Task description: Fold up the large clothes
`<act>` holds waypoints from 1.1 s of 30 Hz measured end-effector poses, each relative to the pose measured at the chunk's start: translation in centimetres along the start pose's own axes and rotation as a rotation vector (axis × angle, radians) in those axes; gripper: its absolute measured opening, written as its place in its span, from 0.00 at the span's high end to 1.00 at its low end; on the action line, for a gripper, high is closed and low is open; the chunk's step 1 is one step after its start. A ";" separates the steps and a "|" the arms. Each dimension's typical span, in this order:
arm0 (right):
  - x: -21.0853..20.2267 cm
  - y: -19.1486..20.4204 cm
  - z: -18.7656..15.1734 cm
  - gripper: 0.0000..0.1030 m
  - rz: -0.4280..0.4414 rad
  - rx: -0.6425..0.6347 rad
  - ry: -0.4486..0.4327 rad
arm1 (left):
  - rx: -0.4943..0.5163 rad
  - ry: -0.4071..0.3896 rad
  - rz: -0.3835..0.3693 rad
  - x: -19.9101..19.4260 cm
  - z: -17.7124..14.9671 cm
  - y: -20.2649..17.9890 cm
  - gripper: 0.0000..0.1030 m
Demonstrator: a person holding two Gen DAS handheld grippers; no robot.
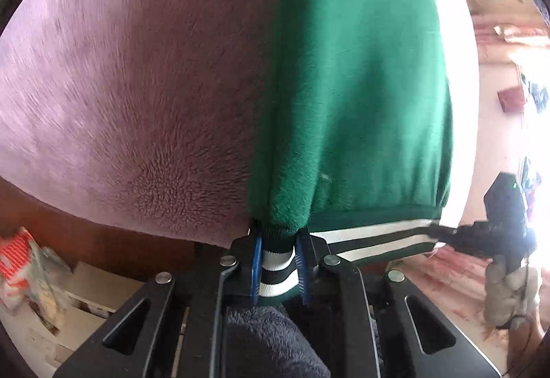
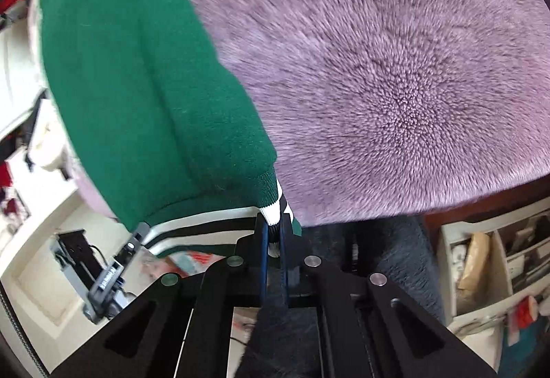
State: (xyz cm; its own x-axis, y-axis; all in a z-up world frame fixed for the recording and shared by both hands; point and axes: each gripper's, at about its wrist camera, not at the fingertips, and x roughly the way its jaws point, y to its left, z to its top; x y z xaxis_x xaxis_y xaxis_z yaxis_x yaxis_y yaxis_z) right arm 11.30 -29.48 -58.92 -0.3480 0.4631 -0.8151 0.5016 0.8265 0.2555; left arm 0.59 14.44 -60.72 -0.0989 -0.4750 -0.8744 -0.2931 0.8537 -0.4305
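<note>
A green fleece garment [image 1: 357, 96] with a black-and-white striped ribbed hem [image 1: 374, 240] lies on a mauve plush blanket [image 1: 120, 86]. My left gripper [image 1: 279, 269] is shut on one bunched corner of the striped hem, the blue pads pressing it from both sides. In the right wrist view the same green garment [image 2: 144, 96] stretches away to the left, and my right gripper [image 2: 274, 240] is shut on the other hem corner [image 2: 275, 213]. The hem runs taut between the two grippers. From the left wrist view my right gripper [image 1: 443, 233] shows at the right edge.
The mauve blanket [image 2: 395, 68] covers a bed whose near edge is just below the grippers. A dark fuzzy sleeve [image 1: 271, 343] sits under each gripper. Cluttered white shelves [image 2: 488, 268] stand low right, bags and boxes [image 1: 31, 275] low left.
</note>
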 end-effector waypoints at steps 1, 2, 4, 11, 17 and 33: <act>0.9 0.0 0.1 0.95 -0.002 0.012 0.006 | -0.023 0.002 -0.012 0.3 0.3 0.3 0.84; 1.3 0.2 0.4 0.94 -0.001 0.001 0.020 | -0.029 0.003 -0.021 0.1 0.3 0.4 0.82; 1.5 1.7 0.3 0.86 -0.009 -0.035 0.028 | -0.026 0.011 -0.033 -0.9 0.0 0.1 0.79; -5.0 4.1 0.2 0.81 0.039 -0.177 -0.105 | 0.071 -0.099 -0.042 -7.0 0.7 -5.2 0.73; -3.9 6.7 3.0 0.81 0.257 -0.162 -0.203 | 0.021 -0.115 0.003 -1.1 5.8 -5.9 0.69; 0.1 -0.4 4.9 0.26 0.315 -0.091 0.010 | -0.074 -0.023 -0.187 0.4 2.8 -1.0 0.33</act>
State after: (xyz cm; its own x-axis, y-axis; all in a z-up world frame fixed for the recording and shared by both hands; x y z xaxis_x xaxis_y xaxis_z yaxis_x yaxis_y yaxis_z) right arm 14.98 -31.32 -61.64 -0.1947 0.7034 -0.6836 0.5128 0.6671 0.5404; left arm 3.46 13.98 -61.26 -0.0144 -0.6180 -0.7861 -0.3734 0.7326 -0.5691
